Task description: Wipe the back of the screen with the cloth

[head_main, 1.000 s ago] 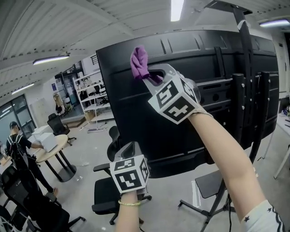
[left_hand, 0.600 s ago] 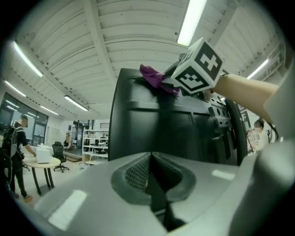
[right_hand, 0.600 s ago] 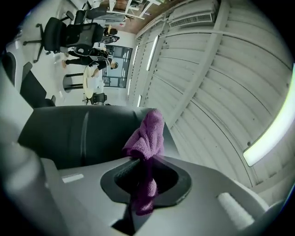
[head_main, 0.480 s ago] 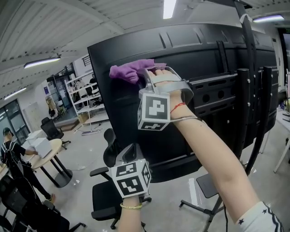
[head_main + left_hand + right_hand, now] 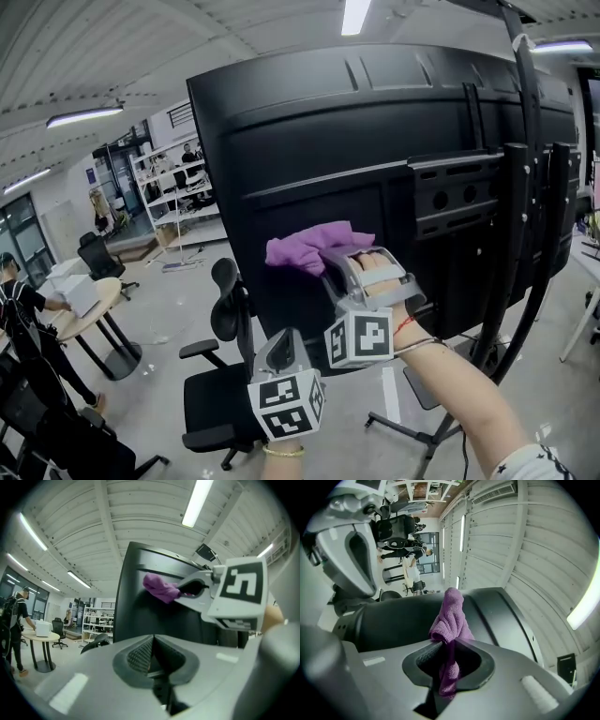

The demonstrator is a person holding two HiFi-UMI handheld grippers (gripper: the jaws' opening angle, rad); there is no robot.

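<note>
A: What is different from a moment ago?

B: The right gripper (image 5: pixel 330 259) has come down with the cloth (image 5: pixel 307 249), from the top edge of the screen (image 5: pixel 309 141) to its lower middle.

A: And now, from left to right?

B: The left gripper (image 5: pixel 283 345) hangs lower, apart from the screen, with its jaws together on nothing. The cloth is pinched in the right jaws. It seems to lie against the back panel and points left. The mount bracket (image 5: pixel 452 192) stands to the right, so I think the right one is nearer for wiping.

Chairs (image 5: pixel 211 403), a round desk (image 5: pixel 89 307) and shelves (image 5: pixel 175 192) are standing under glowing strip lights (image 5: pixel 356 14), suggesting an open-plan office.
</note>
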